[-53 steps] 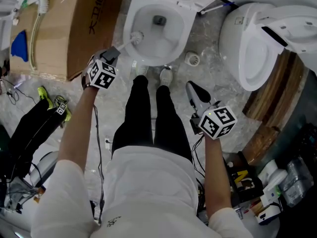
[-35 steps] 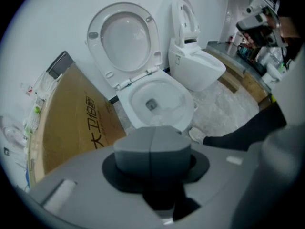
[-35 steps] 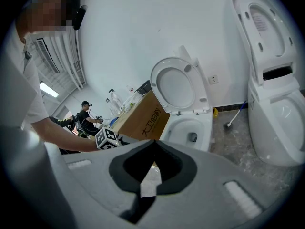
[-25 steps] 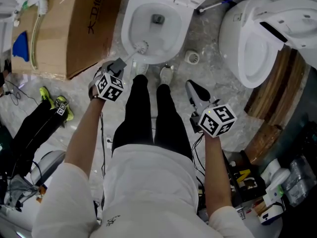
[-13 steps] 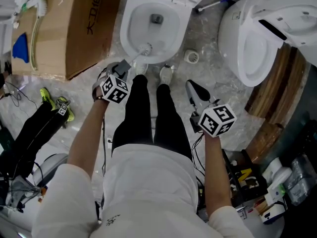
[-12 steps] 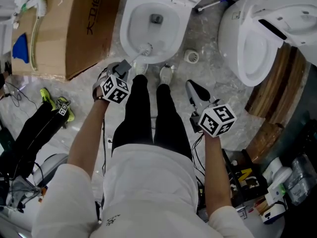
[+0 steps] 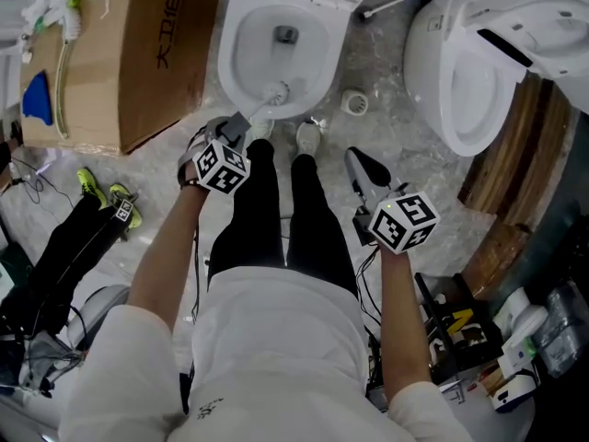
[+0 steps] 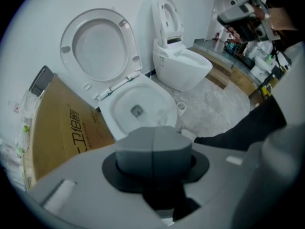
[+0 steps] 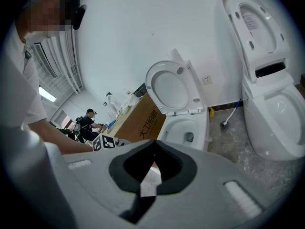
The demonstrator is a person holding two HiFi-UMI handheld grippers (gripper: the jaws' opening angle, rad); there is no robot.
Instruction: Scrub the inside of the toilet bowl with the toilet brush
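On the pale marble floor [image 7: 396, 155] a big cardboard box [image 7: 120, 63] lies at the far-left side, just beside an open white toilet [image 7: 227, 26] whose seat and lid are tipped up against the wall. A second, bulkier white toilet [image 7: 433, 63] stands at the far-right side, its lid also raised. The person stands facing the first toilet in black trousers [image 7: 262, 210], with white shoes [image 7: 308, 137] close to the base of the bowl.

The left tool [image 7: 237, 125] is held low in front of the bowl's near rim, its jaws pressed together on the handle of the toilet brush [image 7: 269, 96]. The white handle slants up from the tool over the rim, and the bristle head sits inside the bowl against the near wall, below the drain [image 7: 286, 34].

The right tool [image 7: 356, 161] hangs beside the person's right leg, well apart from the bowl, its jaw tips meeting with nothing between them.

A small white ring-shaped thing [image 7: 352, 101] lies on the floor between the two toilets.
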